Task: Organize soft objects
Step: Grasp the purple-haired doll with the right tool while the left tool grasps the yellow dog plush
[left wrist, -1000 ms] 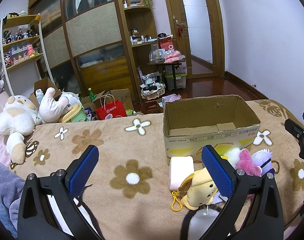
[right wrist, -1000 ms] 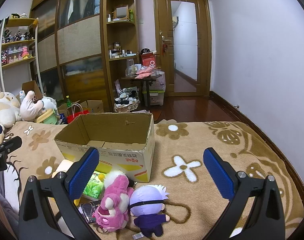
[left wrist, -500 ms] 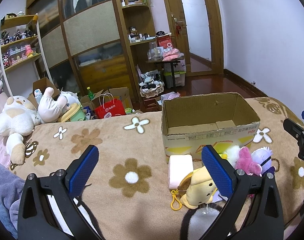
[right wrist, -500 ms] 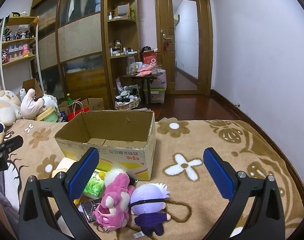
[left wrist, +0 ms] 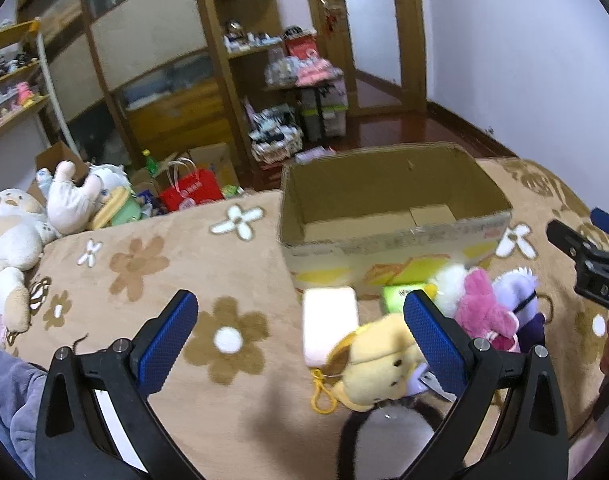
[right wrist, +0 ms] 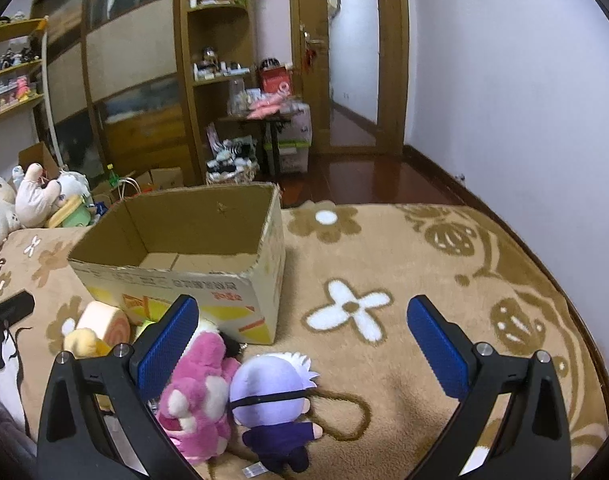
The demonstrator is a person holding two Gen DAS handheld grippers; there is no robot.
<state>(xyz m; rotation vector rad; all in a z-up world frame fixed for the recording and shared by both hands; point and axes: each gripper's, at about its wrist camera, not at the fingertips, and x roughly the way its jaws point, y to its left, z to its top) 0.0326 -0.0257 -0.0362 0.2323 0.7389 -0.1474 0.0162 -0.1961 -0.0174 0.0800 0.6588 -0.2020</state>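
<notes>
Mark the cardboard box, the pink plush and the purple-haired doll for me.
cardboard box (right wrist: pixel 192 280): right wrist view, on its printed front wall.
pink plush (right wrist: pixel 200 396): right wrist view, on its body.
purple-haired doll (right wrist: pixel 270 380): right wrist view, on its head, above the black band.

Matt corrugated cardboard box (right wrist: pixel 208 280) on a fuzzy fleece blanket (right wrist: pixel 384 264); plush toys (right wrist: pixel 200 396); glossy wood floor (right wrist: pixel 356 176).

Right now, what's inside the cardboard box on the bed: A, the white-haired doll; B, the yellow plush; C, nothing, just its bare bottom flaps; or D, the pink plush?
C: the cardboard box shows only bare bottom flaps, while the pink plush, yellow plush and white-haired doll lie on the blanket in front of it.
</notes>
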